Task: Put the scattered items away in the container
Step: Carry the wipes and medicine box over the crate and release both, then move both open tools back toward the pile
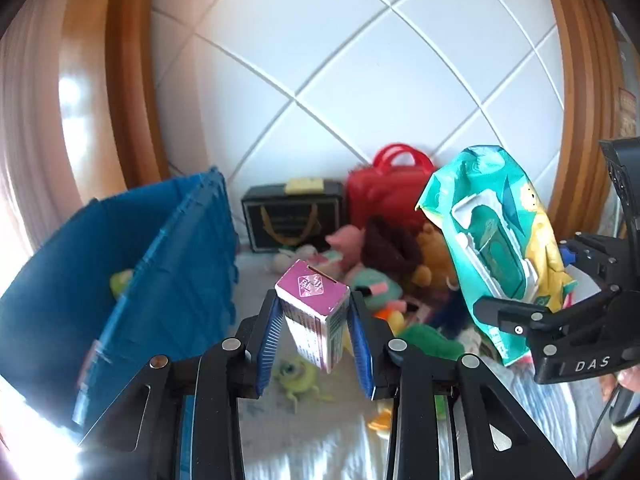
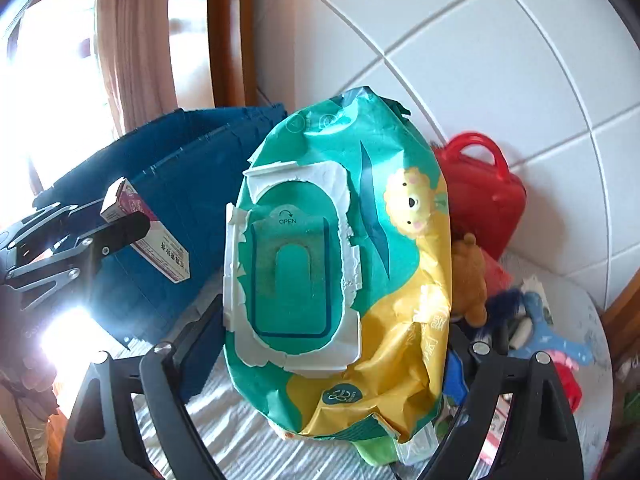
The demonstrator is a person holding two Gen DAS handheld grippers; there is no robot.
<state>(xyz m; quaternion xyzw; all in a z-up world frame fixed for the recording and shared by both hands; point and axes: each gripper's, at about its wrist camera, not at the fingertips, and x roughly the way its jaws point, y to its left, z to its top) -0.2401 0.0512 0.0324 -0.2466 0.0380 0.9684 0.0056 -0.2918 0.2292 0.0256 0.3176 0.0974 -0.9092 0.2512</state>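
Note:
My left gripper [image 1: 316, 320] is shut on a small pink-topped carton [image 1: 316, 312] and holds it in the air, to the right of the blue bin [image 1: 168, 264]. It also shows in the right wrist view [image 2: 144, 232] in front of the blue bin [image 2: 192, 168]. My right gripper [image 2: 332, 360] is shut on a green and yellow wet-wipes pack [image 2: 340, 264], lifted off the bed. The pack [image 1: 504, 240] hangs at the right of the left wrist view. A yellow-green toy [image 1: 120, 282] lies inside the bin.
A heap of plush toys [image 1: 392, 264] lies on the white bedding, with a green one-eyed toy [image 1: 294, 374] below my left gripper. A red plastic case [image 1: 384, 192] and a black bag [image 1: 292, 216] stand against the white quilted headboard. A brown bear [image 2: 468, 280] sits behind the pack.

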